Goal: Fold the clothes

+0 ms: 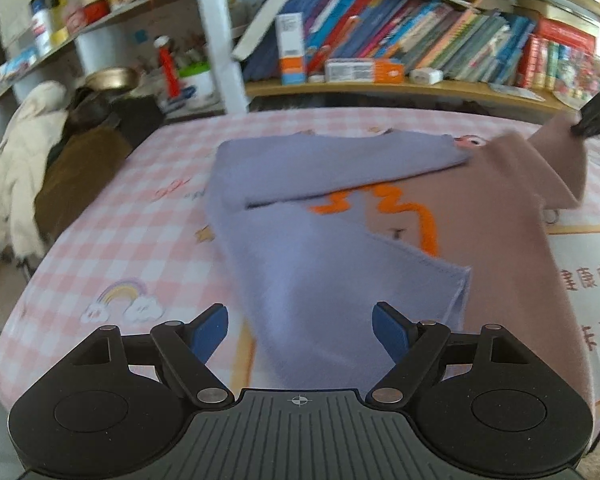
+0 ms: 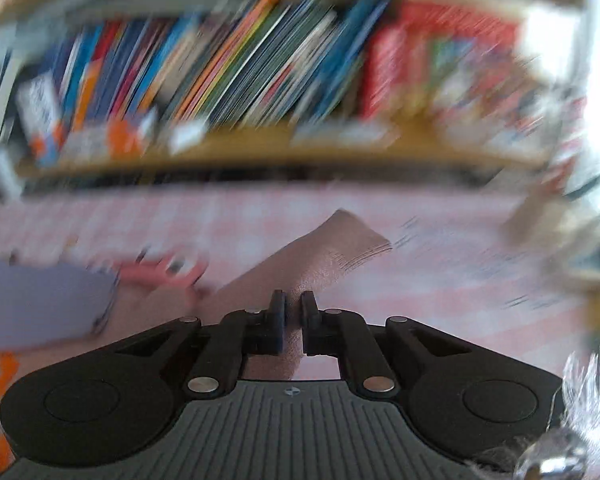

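A sweater, lilac [image 1: 320, 264] on its left half and dusty pink [image 1: 500, 240] on its right with an orange squiggle [image 1: 416, 216], lies on the pink checked bed sheet [image 1: 112, 240]. Its lilac sleeve [image 1: 332, 164] is folded across the chest. My left gripper [image 1: 300, 332] hovers open over the lilac hem, its blue pads clear of the cloth. The right gripper [image 2: 293, 304] is shut on the pink sleeve [image 2: 340, 240]. In the left wrist view it shows as a black shape [image 1: 598, 114] at the far right, holding that sleeve [image 1: 556, 152] off the bed.
A shelf of books [image 1: 420, 40] runs along the far side of the bed. A heap of cream and brown coats [image 1: 40, 168] lies at the bed's left edge. The right wrist view is heavily motion blurred.
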Motion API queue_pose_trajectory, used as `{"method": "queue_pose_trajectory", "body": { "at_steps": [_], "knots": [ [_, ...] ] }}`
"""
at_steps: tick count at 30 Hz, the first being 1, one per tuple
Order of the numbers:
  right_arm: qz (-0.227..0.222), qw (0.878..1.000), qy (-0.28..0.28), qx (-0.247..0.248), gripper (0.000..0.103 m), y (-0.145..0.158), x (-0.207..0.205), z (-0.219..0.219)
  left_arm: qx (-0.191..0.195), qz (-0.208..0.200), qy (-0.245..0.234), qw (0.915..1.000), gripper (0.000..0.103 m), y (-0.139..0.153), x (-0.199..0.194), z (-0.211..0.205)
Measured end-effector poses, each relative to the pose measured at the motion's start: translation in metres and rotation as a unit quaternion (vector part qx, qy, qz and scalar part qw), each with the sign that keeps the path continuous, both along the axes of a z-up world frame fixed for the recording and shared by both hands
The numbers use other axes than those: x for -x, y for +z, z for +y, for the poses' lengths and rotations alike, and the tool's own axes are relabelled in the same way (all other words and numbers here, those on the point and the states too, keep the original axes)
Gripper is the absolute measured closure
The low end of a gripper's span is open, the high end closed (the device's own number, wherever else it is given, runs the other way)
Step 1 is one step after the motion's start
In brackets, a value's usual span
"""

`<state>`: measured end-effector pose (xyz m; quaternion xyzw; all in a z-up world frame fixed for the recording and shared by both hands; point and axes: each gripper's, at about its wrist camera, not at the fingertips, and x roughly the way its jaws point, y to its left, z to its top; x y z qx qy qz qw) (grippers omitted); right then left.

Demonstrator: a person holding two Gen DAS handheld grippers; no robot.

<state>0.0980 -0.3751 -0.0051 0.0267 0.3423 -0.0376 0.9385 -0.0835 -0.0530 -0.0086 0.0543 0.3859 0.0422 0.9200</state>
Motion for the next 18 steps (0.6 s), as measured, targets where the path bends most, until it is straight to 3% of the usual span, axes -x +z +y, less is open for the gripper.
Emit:
{"method": "queue_pose_trajectory", "body": {
  "at_steps": [3, 7, 12, 16, 17, 18],
  "knots": [
    [-0.036, 0.998, -0.056, 0.015, 0.096, 0.013, 0.027, -0.033, -0.007, -0.001, -0.032, 0.9995, 0.021, -0.002, -0.005, -0.018],
    [0.002, 0.995, -0.096, 0.023, 0.096, -0.011, 0.039, -0.066, -0.031, 0.012, -0.081, 0.9961, 0.021, -0.011, -0.011, -0.047],
    [0.033, 0.993, -0.11, 0.008, 0.096, -0.033, 0.038, -0.088, -0.069, 0.014, -0.135, 0.9883, 0.021, -0.021, -0.022, -0.087],
    [0.031, 0.994, -0.101, 0.019, 0.096, -0.033, 0.045, -0.084, -0.103, -0.002, -0.188, 0.9767, 0.021, -0.029, -0.028, -0.125],
    [0.029, 0.994, -0.1, 0.024, 0.096, -0.032, 0.043, -0.082, -0.12, 0.003, -0.186, 0.9752, 0.023, -0.033, -0.032, -0.133],
    [0.027, 0.994, -0.098, 0.028, 0.096, -0.031, 0.043, -0.081, -0.137, 0.01, -0.18, 0.9741, 0.034, -0.039, -0.038, -0.139]
  ]
}}
